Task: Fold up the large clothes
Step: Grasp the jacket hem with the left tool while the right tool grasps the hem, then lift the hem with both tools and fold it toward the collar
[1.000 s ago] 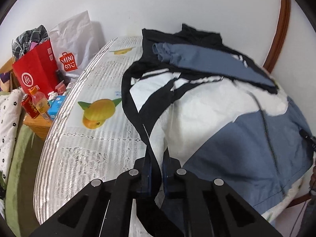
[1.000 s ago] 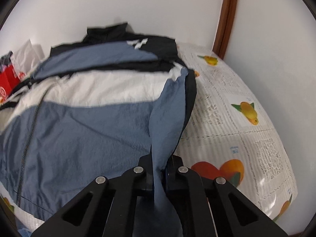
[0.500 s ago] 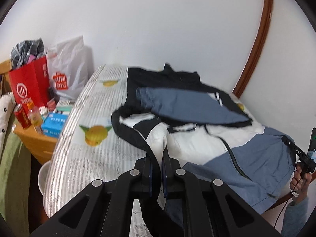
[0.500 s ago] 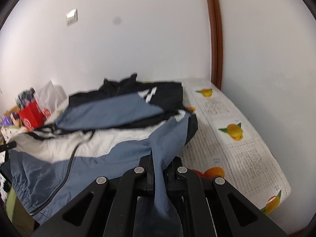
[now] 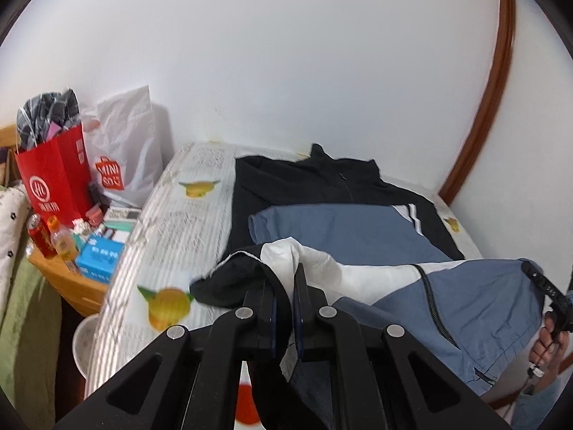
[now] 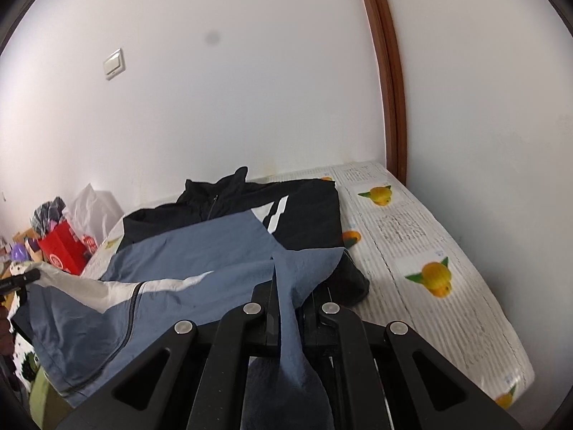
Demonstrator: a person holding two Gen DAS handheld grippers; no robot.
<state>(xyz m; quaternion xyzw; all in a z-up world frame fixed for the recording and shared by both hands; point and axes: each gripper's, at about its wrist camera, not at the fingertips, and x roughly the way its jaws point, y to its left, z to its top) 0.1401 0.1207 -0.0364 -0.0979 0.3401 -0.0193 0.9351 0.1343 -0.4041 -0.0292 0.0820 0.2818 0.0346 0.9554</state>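
The left gripper (image 5: 284, 297) has its fingers (image 5: 266, 308) pinched closed on the black-and-white hem edge of a jacket (image 5: 358, 222). The right gripper (image 6: 292, 297) is likewise clamped on the jacket, with a fold of blue fabric squeezed between its fingers (image 6: 270, 304) and hanging down behind them. Between the two grippers the lower part of the jacket is lifted off the surface and hangs loose. Its zipper (image 5: 431, 304) runs down through the white and blue panels.

The upper part of the jacket, with black collar and shoulders, lies flat on a bed (image 5: 172, 251) against the white wall. One blue sleeve (image 5: 340, 225) is folded across the chest. The bed cover is white with printed text and yellow fruit pictures.

Beside the bed's left side stands a wooden nightstand (image 5: 68, 279) crowded with a red paper bag (image 5: 53, 179), a white Miniso shopping bag (image 5: 121, 157), a blue box (image 5: 98, 258) and a red can (image 5: 37, 231). A light switch (image 6: 114, 63) is mounted on the wall above.
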